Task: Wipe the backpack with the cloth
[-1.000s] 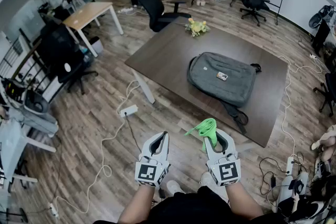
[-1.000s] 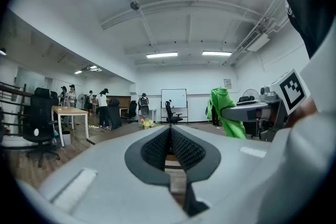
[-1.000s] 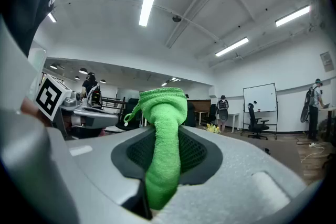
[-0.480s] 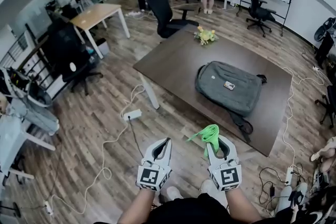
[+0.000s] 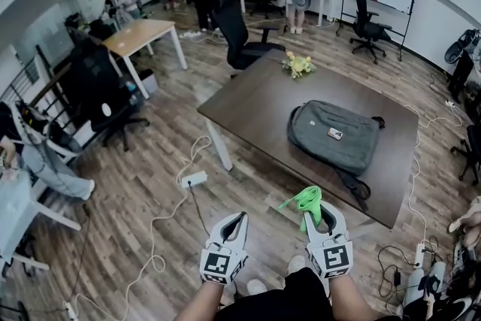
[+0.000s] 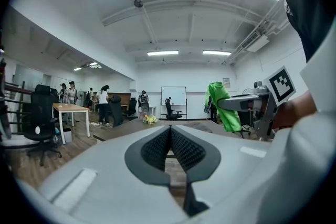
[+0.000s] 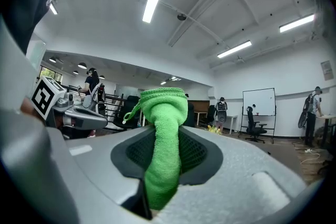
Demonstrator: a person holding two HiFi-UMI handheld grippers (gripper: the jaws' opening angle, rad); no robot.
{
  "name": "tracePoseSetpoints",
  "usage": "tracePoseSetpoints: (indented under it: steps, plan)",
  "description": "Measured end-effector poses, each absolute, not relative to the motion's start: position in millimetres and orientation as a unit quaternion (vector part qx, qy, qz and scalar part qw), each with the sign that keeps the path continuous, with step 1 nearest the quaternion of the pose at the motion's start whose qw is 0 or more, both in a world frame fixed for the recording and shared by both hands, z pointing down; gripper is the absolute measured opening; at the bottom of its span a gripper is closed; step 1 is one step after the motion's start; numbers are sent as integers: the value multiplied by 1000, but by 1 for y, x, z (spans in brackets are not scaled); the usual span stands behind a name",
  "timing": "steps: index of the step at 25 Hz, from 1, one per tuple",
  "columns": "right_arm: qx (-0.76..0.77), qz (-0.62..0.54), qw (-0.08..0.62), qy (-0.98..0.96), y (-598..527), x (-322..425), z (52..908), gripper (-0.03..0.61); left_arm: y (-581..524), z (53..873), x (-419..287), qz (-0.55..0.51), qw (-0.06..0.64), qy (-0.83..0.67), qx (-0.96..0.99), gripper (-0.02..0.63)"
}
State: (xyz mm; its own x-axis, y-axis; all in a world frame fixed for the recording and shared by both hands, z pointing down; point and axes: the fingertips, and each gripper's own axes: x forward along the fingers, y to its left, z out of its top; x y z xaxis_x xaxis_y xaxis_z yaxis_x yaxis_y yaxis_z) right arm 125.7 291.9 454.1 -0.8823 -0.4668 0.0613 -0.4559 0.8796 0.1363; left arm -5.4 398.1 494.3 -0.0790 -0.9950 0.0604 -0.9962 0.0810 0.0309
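One grey backpack (image 5: 322,133), its small label (image 5: 335,134) unreadable, is laid flat on the dark desk (image 5: 252,98) at one o'clock. One green cloth (image 5: 308,199) is clamped in the right gripper (image 5: 321,211); the left gripper (image 5: 234,220) is closed on nothing

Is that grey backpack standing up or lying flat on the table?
Lying flat. The backpack rests broad side down on the dark table, its small front patch facing up.

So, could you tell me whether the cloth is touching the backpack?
Apart. The head view shows the cloth in the right gripper, short of the table where the backpack lies.
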Motion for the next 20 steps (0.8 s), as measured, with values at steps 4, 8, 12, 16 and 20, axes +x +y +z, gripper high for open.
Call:
tracePoseSetpoints:
  steps: [4, 8, 12, 16, 20]
  plan:
    - [239, -57, 48, -968, 277, 122, 458, 103, 383, 500, -14, 8, 37, -730, 683, 20]
    - [247, -47, 34, -967, 241, 115, 454, 103, 355, 499, -23, 12, 40, -724, 689, 20]
    - [256, -52, 32, -965, 193, 108, 447, 103, 319, 502, -42, 17, 48, -730, 681, 20]
    - [261, -47, 32, -964, 149, 100, 450, 103, 273, 500, -58, 16, 56, -730, 681, 20]
    - [256, -40, 26, -965, 113, 90, 454, 103, 228, 497, -66, 23, 59, -726, 685, 20]
